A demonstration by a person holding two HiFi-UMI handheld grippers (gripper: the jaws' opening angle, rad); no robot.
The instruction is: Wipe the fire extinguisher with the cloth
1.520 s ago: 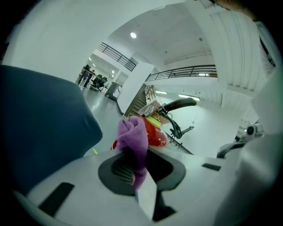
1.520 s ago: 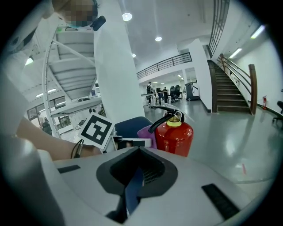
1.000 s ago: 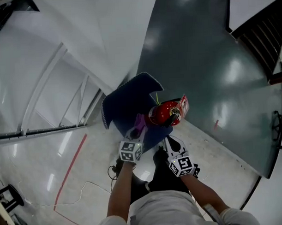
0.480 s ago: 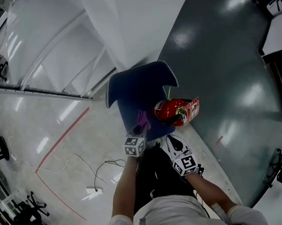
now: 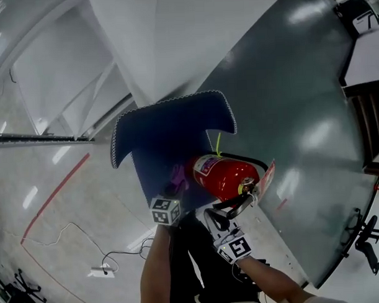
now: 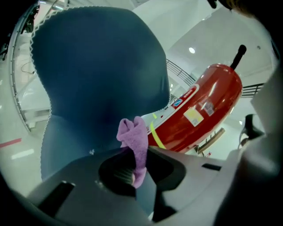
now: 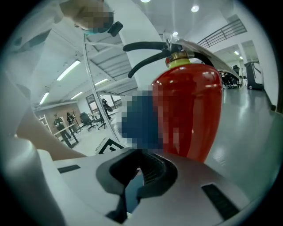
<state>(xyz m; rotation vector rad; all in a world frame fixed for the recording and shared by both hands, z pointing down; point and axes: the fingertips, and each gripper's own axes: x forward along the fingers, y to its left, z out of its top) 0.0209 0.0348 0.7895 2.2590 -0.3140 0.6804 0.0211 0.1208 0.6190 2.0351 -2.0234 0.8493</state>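
Note:
The red fire extinguisher (image 5: 224,176) stands on the floor at the right edge of a dark blue mat (image 5: 167,139), with its black handle and hose (image 5: 236,203) towards me. My left gripper (image 5: 174,189) is shut on a purple cloth (image 5: 177,177), just left of the cylinder. In the left gripper view the cloth (image 6: 135,143) sticks up from the left gripper (image 6: 135,167), a short way from the extinguisher (image 6: 199,115). My right gripper (image 5: 215,216) sits by the handle. In the right gripper view the right gripper (image 7: 139,171) is shut and empty, with the extinguisher (image 7: 190,114) close ahead.
A large dark grey panel (image 5: 299,100) lies on the floor to the right of the extinguisher. White slanted structures (image 5: 142,37) rise behind the mat. A cable and a small white box (image 5: 97,269) lie on the pale floor at lower left. My legs are below the grippers.
The head view has swung, so the mat and extinguisher now look nearer and larger. My right gripper has come up closer to the extinguisher's handle. The left gripper still holds the cloth beside the cylinder.

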